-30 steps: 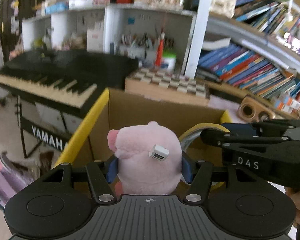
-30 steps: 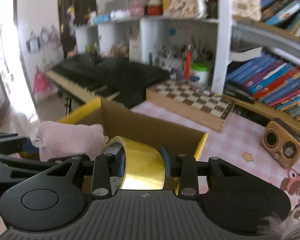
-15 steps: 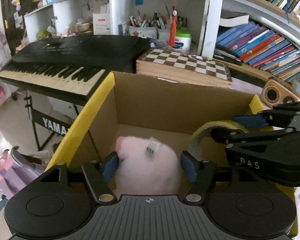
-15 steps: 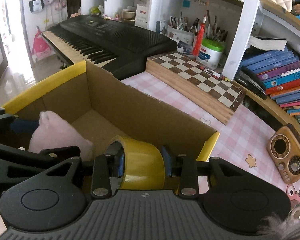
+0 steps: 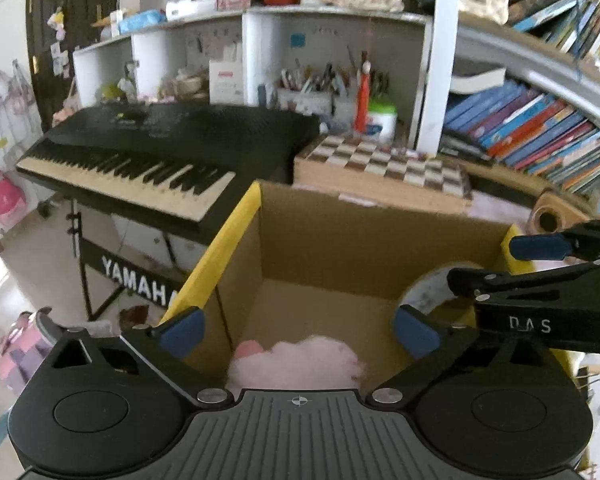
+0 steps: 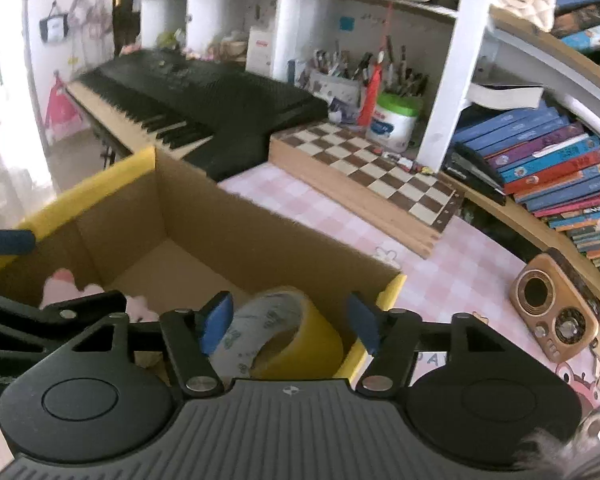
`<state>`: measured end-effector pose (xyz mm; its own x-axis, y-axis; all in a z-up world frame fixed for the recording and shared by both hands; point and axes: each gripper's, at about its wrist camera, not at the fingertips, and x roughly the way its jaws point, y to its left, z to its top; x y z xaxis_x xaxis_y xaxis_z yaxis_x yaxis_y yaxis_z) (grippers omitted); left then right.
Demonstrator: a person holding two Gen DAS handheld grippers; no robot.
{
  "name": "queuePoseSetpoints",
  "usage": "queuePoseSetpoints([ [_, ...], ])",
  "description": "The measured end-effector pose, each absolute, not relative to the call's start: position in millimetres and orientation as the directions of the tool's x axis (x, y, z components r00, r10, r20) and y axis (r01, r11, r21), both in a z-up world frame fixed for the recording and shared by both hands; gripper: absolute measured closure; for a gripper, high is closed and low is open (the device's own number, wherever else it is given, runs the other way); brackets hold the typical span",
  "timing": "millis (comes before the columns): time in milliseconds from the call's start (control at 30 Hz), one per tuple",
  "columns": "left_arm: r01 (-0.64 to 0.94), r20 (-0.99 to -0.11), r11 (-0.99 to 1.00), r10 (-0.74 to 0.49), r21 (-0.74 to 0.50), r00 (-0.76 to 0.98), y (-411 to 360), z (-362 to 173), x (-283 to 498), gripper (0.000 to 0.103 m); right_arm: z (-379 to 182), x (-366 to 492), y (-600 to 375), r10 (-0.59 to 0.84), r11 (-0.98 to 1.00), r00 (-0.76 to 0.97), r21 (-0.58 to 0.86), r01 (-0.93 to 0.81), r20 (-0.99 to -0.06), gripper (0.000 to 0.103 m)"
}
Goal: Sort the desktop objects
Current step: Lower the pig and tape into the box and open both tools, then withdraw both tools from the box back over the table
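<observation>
A cardboard box [image 5: 340,236] with yellow-taped rims stands open below both grippers; it also shows in the right wrist view [image 6: 236,236]. A pink plush toy [image 5: 296,364] lies on the box floor under my left gripper [image 5: 298,332], which is open and empty. The plush also shows in the right wrist view [image 6: 66,286]. A roll of yellow tape [image 6: 284,332] lies in the box's right part, between the spread fingers of my right gripper [image 6: 290,322], which is open. The tape shows partly in the left wrist view [image 5: 428,292], behind the right gripper's arm.
A black Yamaha keyboard [image 5: 152,152] stands left of the box. A wooden chessboard [image 6: 364,176], a small wooden radio [image 6: 552,308] and a pink checked tablecloth [image 6: 440,256] lie behind and right. Shelves of books [image 6: 548,160] and pen pots [image 6: 352,76] line the back.
Both grippers lowered over the box and opened. The plush dropped from the left gripper onto the box floor; the tape roll left the right gripper and lies in the box.
</observation>
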<state>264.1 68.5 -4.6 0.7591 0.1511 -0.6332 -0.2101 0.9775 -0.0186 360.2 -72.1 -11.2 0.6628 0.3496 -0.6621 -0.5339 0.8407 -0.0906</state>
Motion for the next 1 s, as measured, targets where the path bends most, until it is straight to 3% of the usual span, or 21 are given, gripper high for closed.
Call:
queuePoseSetpoints([
  [133,-0.207,-0.587,0.978,0.165,-0.005,0.793,60.4,6.3,252.4,0.0,0.8,350.1,-81.0,0.345,0.865,0.704,-0.081,-0.495,-0.621,0.033],
  [300,-0.137,-0.555,0.99,0.122,0.015,0.823,46.8,12.9,233.3,0.0,16.7,331.3,-98.9,0.358,0.898,0.742,-0.009,-0.44,-0.567,0.032],
  [733,-0.072,-0.558,0.989,-0.011,-0.127,0.83,54.7,12.3,185.0,0.0,37.7,265.3,-132.9,0.345,0.933,0.805,0.085,-0.349,-0.484,0.032],
  [1000,-0.083,-0.523,0.994,0.033,-0.073,0.852,42.9,21.8,146.5,0.0,36.2,214.7,-144.7,0.284,0.957,0.853,0.08,-0.278,-0.437,0.031],
])
